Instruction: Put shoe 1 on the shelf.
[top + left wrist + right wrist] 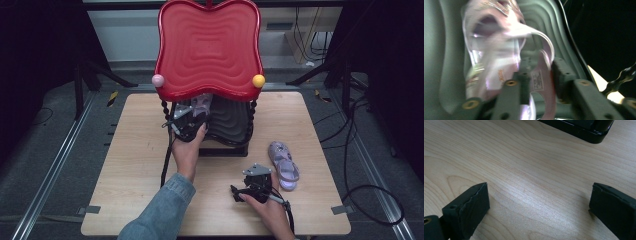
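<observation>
Two lilac children's sandals are in play: one sandal [283,159] lies flat on the wooden surface [130,165] at about four o'clock from the rack, and the other sandal [499,50] is on the dark lower shelf [231,120] of a two-tier shoe rack, under its red top shelf [209,47]. One left gripper [190,122] reaches into that lower tier at twelve o'clock from the person's left hand [187,152]; in the left gripper view its jaws stand narrowly parted with the sandal's heel strap [545,75] between them, and whether the pads press on the strap I cannot tell through the blur. One right gripper [252,186] rests near the surface at six o'clock from the rack, jaws wide and holding nothing, with bare wood between them in the right gripper view. The likely trouble is at the left jaws: if they are pulled back before the strap is fully clear, a pad could snag it and drag the sandal off the shelf, or tip it on the ribbed floor. The red shelf overhangs closely, so lifting the gripper too soon could knock it. Two ball knobs sit on the red shelf's front corners, one pink [158,80] and one yellow [258,80].
</observation>
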Demonstrator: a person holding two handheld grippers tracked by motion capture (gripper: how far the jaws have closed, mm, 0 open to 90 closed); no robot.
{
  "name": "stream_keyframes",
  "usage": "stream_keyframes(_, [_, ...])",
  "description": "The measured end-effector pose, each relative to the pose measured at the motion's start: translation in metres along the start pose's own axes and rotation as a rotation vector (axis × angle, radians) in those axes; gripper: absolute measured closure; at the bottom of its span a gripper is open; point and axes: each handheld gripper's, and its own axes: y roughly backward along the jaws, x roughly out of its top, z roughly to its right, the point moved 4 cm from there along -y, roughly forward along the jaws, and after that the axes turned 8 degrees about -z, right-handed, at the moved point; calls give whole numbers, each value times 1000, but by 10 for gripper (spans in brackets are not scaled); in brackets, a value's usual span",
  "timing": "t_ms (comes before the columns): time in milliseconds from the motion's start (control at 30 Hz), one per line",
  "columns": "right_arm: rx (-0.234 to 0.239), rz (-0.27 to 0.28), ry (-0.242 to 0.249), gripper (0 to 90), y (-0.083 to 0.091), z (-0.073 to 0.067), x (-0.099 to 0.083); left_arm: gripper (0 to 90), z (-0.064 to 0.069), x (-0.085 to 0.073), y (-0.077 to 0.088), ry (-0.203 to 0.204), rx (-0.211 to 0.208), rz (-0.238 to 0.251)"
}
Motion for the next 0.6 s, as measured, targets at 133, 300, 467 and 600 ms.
stream_keyframes(133, [0,1,0,32,0,0,0,593,5,2,10,-25,-3,25])
stream_keyframes(300, [-1,2,-7,44,1,0,-1,515,12,-1,29,-69,-15,33])
stream_keyframes(467, [-25,-3,-9,136,16,-1,4,463,14,-11,51,-113,-20,20])
stream_keyframes(600, [-61,14,11,231,42,1,13,411,13,-25,67,-140,-36,-16])
